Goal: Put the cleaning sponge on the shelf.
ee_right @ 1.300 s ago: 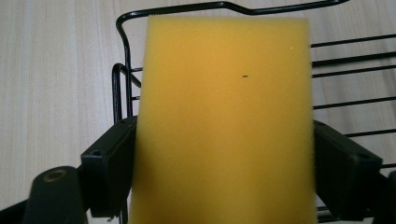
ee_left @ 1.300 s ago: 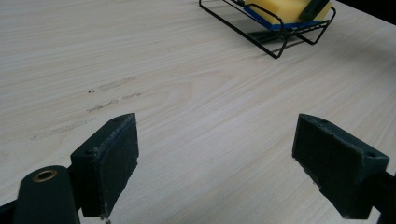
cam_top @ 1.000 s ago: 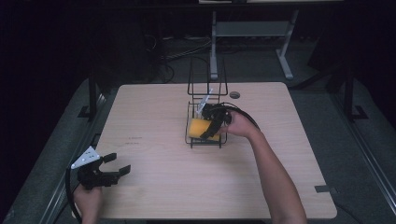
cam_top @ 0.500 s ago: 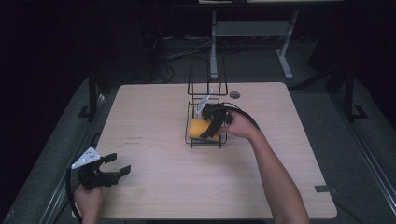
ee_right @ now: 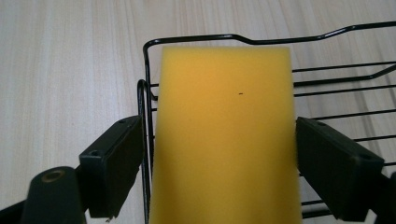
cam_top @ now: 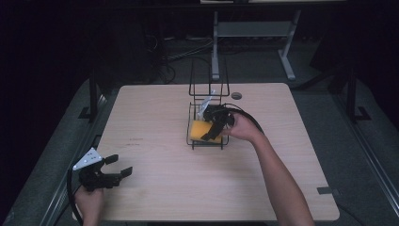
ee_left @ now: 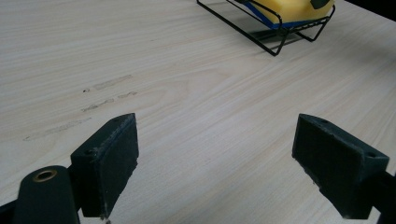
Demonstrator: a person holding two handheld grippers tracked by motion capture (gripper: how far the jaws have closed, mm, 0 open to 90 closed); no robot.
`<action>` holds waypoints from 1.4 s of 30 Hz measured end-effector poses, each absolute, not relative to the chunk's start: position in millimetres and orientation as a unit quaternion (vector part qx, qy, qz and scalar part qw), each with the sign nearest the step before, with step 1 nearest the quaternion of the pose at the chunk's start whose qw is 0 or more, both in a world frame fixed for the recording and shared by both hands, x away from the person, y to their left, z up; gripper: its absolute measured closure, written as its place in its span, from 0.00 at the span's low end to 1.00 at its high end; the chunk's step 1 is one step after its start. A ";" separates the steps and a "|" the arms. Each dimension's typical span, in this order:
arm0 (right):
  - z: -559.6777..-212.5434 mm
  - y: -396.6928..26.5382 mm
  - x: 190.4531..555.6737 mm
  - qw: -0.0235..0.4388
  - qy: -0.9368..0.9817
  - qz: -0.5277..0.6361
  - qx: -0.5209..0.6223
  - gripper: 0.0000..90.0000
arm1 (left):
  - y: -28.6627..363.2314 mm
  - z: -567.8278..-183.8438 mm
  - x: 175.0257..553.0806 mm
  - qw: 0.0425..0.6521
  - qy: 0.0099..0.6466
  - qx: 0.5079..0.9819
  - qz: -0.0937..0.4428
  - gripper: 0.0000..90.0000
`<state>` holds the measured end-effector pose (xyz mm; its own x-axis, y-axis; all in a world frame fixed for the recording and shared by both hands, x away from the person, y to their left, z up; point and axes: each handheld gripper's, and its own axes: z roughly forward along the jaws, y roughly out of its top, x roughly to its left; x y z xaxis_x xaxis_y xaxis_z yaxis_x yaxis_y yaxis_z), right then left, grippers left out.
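Dark surroundings frame a pale wood-grain counter [cam_top: 164,117], with metal stand legs visible on the floor behind it.

Near the counter's centre stands a black wire rack [cam_top: 207,113] with a tall upright back. A yellow sponge [cam_top: 200,129] lies in its low front basket. In the left gripper view the sponge [ee_left: 289,9] shows a blue underside and rests on the rack's wires [ee_left: 261,32].

The right gripper [cam_top: 214,127] is reached into the basket. In the right gripper view its jaws stand to either side of the sponge [ee_right: 224,135]; the right jaw lies against the sponge's edge, the left jaw sits just outside the rack wire [ee_right: 147,116], apart from the sponge. The gap is moderately wide and no firm grasp is evident.

The left gripper [cam_top: 110,172] rests at the counter's near left corner, well apart from the rack, jaws spread wide with nothing between them.

Compared with half a second and one second ago, both grippers, the sponge and the rack hold the same positions; no change is discernible.

A small dark round disc [cam_top: 236,95] lies on the counter behind the rack.
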<state>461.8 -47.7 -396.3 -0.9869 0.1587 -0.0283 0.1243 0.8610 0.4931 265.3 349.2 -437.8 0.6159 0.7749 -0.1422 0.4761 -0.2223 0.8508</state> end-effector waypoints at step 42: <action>-386.5 -49.3 443.8 0.043 0.955 0.286 0.065 0.18 | 348.3 -436.9 264.7 0.472 0.407 0.766 0.158 0.16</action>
